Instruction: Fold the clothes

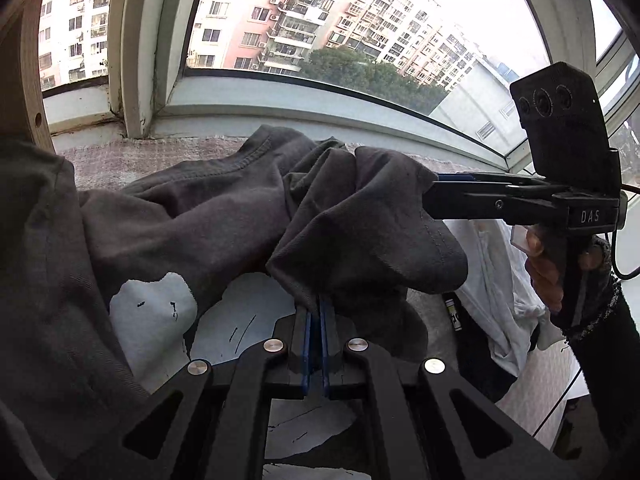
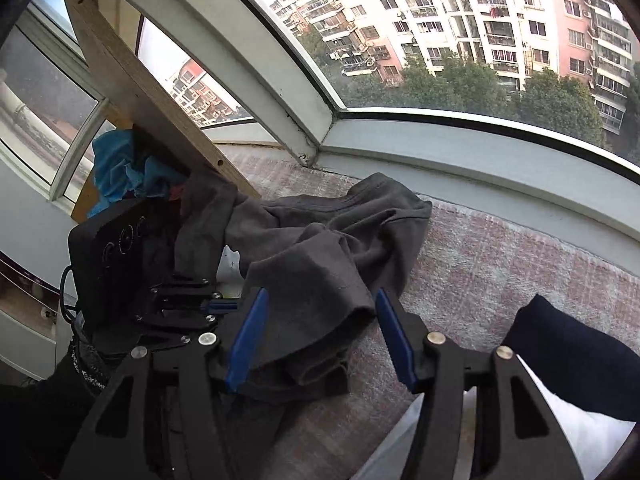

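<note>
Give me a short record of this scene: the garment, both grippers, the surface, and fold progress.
garment: grey T-shirt, crumpled, white print showing
left gripper: fingers shut on a fold of the shirt
right gripper: fingers open, a hemmed part of the shirt between them
surface: pinkish cloth below the window
fold progress: not yet folded

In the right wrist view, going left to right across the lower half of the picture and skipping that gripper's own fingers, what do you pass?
left gripper → dark grey shirt → navy garment. The blue clothes pile is left out because it overlaps the left gripper.
</note>
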`<state>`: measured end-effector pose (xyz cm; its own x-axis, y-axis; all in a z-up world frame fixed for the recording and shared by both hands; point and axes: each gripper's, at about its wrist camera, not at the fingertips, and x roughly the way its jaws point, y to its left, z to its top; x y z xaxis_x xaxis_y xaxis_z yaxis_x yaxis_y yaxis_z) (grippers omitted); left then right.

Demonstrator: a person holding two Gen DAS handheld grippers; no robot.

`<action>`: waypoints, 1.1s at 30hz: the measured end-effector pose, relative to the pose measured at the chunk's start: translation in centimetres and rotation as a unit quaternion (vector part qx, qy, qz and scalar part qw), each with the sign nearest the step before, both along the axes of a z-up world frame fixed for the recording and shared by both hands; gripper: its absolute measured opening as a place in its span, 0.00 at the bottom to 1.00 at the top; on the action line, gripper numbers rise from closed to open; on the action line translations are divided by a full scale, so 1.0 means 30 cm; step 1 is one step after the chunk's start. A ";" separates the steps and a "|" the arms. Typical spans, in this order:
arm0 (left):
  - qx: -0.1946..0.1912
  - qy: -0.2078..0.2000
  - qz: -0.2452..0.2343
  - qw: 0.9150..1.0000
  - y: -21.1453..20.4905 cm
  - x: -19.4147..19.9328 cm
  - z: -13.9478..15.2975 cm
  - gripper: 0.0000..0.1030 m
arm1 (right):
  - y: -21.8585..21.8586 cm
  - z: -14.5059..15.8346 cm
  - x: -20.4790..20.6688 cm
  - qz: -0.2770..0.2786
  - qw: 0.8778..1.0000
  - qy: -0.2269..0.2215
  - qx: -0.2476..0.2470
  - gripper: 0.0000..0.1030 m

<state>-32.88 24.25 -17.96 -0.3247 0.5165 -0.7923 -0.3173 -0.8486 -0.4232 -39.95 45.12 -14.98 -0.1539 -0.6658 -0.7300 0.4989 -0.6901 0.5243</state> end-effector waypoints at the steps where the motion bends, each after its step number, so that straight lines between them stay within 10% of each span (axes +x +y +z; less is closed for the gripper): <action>1: -0.003 -0.001 -0.001 1.000 0.006 -0.003 -0.002 0.04 | -0.004 0.010 0.006 0.004 1.000 -0.003 0.006 0.04; 12: 0.006 0.071 -0.028 0.997 0.080 0.105 0.206 0.26 | 0.251 0.378 0.047 -0.089 0.994 -0.002 -0.063 0.03; 20: -0.049 0.122 -0.181 0.975 0.397 0.217 0.251 0.32 | 0.317 0.324 0.021 -0.134 0.991 -0.020 -0.023 0.03; 28: -0.209 0.137 -0.212 0.945 0.509 0.122 0.051 0.31 | 0.277 0.208 -0.057 -0.126 0.991 -0.042 -0.003 0.03; 33: -0.199 0.128 -0.219 0.947 0.483 0.062 -0.009 0.07 | 0.254 0.150 -0.099 -0.129 0.990 -0.052 -0.007 0.03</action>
<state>-31.03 38.75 -18.23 -0.3558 0.3221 -0.8773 -0.7243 -0.6883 0.0410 -42.92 52.75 -10.48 -0.2451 -0.6248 -0.7413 0.2497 -0.7795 0.5744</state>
